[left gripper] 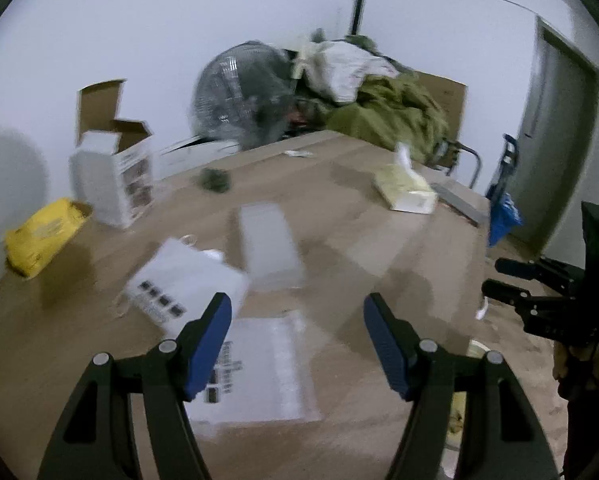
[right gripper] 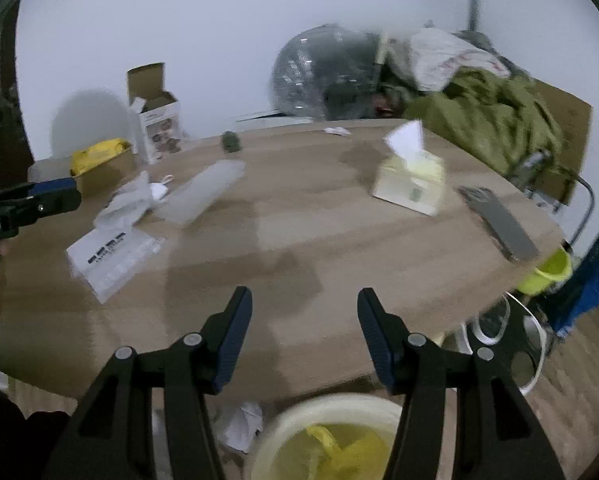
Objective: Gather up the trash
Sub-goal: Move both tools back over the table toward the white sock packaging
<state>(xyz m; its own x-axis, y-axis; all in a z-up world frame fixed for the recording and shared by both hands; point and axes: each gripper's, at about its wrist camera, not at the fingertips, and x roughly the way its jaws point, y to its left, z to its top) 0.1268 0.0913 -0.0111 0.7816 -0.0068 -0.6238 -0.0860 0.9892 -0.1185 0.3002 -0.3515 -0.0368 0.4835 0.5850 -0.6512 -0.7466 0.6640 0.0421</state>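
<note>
Both grippers, left gripper point(left gripper: 297, 340) and right gripper point(right gripper: 304, 334), hover with fingers released and empty. The crumpled plastic wrapper point(right gripper: 129, 200) lies on the desk point(right gripper: 339, 248), left of the tissue box point(right gripper: 409, 184); probably light, limp, slippery, best pinched at a raised fold.

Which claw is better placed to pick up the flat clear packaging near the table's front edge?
Probably the left claw: it is open and empty, with the flat clear packaging just below it. The right claw, also open, hangs over bare table by the bin.
</note>
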